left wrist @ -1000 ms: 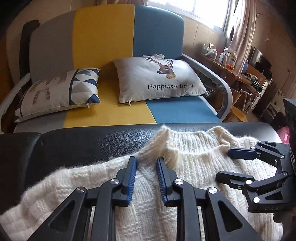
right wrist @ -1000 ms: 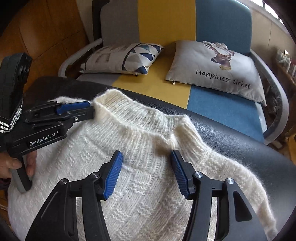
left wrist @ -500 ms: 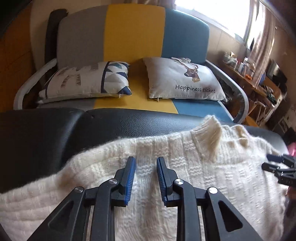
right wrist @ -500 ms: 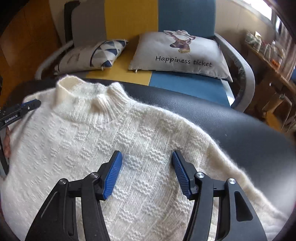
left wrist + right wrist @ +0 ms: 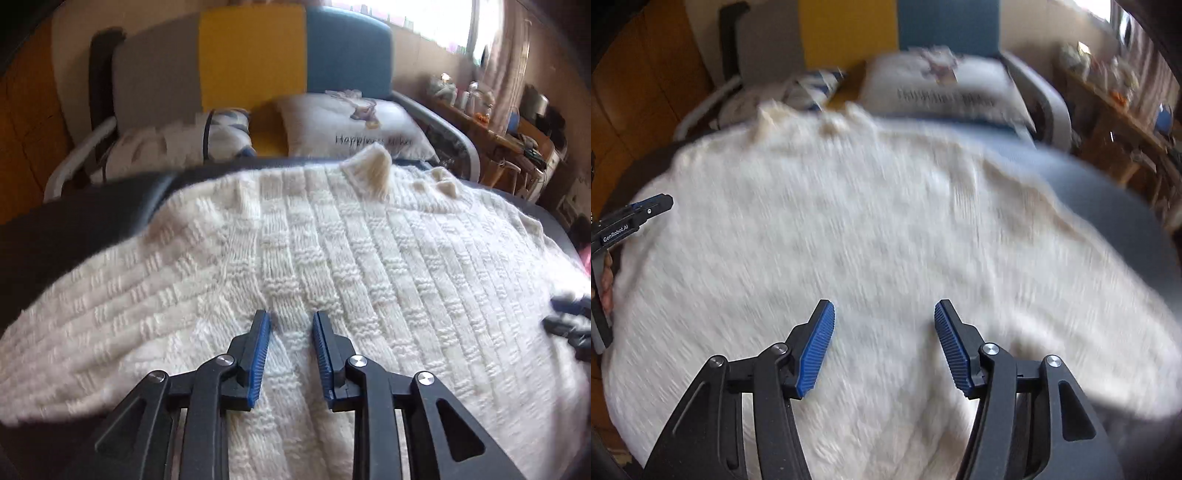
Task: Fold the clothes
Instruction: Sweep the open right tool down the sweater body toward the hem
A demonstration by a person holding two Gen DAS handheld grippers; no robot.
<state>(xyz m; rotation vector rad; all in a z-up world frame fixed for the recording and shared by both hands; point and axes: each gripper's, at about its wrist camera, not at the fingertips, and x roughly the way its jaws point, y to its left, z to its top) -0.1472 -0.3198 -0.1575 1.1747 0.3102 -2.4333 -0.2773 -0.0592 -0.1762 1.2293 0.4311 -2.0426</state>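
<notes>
A white knitted sweater (image 5: 369, 266) lies spread flat on a black leather surface (image 5: 74, 229), its collar (image 5: 373, 166) at the far side. My left gripper (image 5: 291, 315) hovers over the sweater's left half, jaws a little apart, with no fabric pinched between them. At the right edge of the left wrist view the right gripper (image 5: 569, 317) shows as a blur. In the blurred right wrist view the right gripper (image 5: 883, 306) stands open over the sweater (image 5: 886, 221) near its right half. The left gripper (image 5: 646, 210) is at the far left there, held by a hand (image 5: 605, 273).
Behind the black surface stands a sofa (image 5: 251, 66) with grey, yellow and blue panels and two cushions, a patterned cushion (image 5: 184, 144) and one printed with a deer (image 5: 351, 122). A wooden shelf (image 5: 498, 129) with small items runs along the right wall.
Both grippers have drawn back from the collar over the sweater's body and moved apart, the left leftward, the right rightward. Both have stayed open.
</notes>
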